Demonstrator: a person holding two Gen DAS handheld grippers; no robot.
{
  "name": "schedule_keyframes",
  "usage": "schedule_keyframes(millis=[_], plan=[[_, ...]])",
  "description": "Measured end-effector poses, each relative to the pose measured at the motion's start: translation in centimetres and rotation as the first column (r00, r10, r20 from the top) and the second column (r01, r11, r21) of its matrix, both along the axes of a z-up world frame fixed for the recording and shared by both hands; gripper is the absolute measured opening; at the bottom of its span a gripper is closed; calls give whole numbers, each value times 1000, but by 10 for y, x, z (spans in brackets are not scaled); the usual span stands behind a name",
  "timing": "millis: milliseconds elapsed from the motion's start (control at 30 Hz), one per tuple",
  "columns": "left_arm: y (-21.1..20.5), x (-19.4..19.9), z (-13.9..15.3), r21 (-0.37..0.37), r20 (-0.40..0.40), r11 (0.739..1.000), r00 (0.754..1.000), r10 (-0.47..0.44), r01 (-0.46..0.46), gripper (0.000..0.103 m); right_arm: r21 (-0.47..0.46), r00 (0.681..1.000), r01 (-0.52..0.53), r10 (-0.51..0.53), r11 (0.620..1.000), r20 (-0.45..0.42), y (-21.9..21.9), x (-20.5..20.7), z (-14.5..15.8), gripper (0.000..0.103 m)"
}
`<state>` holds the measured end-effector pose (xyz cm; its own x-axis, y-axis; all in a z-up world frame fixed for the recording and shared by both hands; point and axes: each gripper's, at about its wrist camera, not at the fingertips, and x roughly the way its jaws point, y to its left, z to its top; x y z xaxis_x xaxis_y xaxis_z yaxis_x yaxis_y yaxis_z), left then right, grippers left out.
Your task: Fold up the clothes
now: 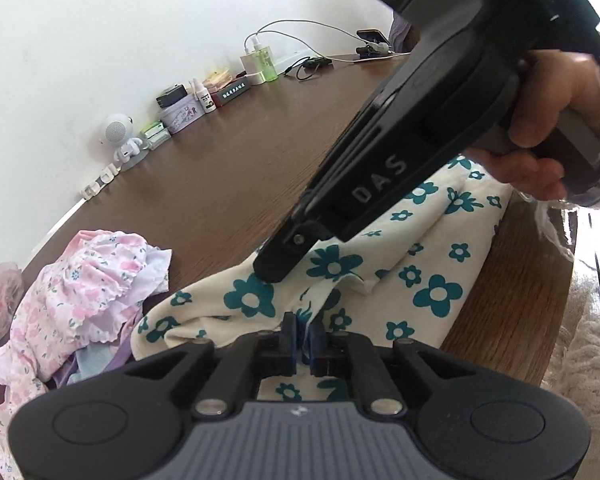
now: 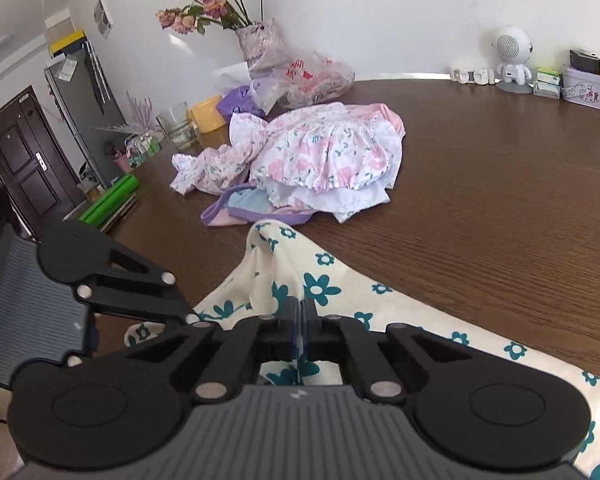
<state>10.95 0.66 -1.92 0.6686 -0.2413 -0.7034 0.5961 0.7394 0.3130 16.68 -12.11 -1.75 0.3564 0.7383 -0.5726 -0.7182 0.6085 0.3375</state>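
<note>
— On the brown table (image 2: pixel 480 208), what stays hidden?
— Much of the cream garment with teal flowers (image 1: pixel 420 272) is covered by both tools, and its far end runs out of the right wrist view.
— And the fingers?
— The left gripper (image 1: pixel 304 340) is pinched together on a raised fold of it. The right gripper (image 2: pixel 300 320) is likewise clamped on the fabric, which drapes across the near table edge.
— Anything else?
— A pink floral clothes pile (image 2: pixel 320 156) lies beyond, apart.
</note>
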Motion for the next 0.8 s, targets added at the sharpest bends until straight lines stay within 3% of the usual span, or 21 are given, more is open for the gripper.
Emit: schedule_keyframes(millis=[133,233,333,467,600,633,667,700,733,800], plan=[[-3,14,-1,-64,2,997,999,38,-38,7,44,1000,-12,12,999,5,-6,-7,9,1],[2,12,0,-107,-3,993,999,53,-53,16,54,1000,-22,21,998,4,-6,-9,9,0],[14,-6,9,-138,-9,989,999,45,-46,34,54,1000,-15,14,998,2,-7,-10,4,0],[29,-23,22,-131,14,988,996,84,-81,34,75,999,34,-37,997,32,-18,-10,5,10],[31,-12,22,-111,15,986,992,124,-122,32,30,999,22,-23,999,36,-6,-5,3,25],[31,-7,21,-111,6,985,991,130,-129,23,11,999,23,-23,1000,42,-2,-5,1,26],[31,-2,20,-110,-3,985,991,136,-135,13,-10,998,26,-26,1000,49,2,-5,-1,25],[30,2,17,-105,-10,985,991,134,-134,9,-32,998,30,-28,999,57,6,-5,-4,20],[28,6,15,-100,-17,986,991,131,-132,7,-35,998,29,-27,999,59,7,-5,-5,1],[26,13,9,-91,-30,988,992,126,-128,6,-20,998,21,-20,1000,60,6,-8,-6,1]])
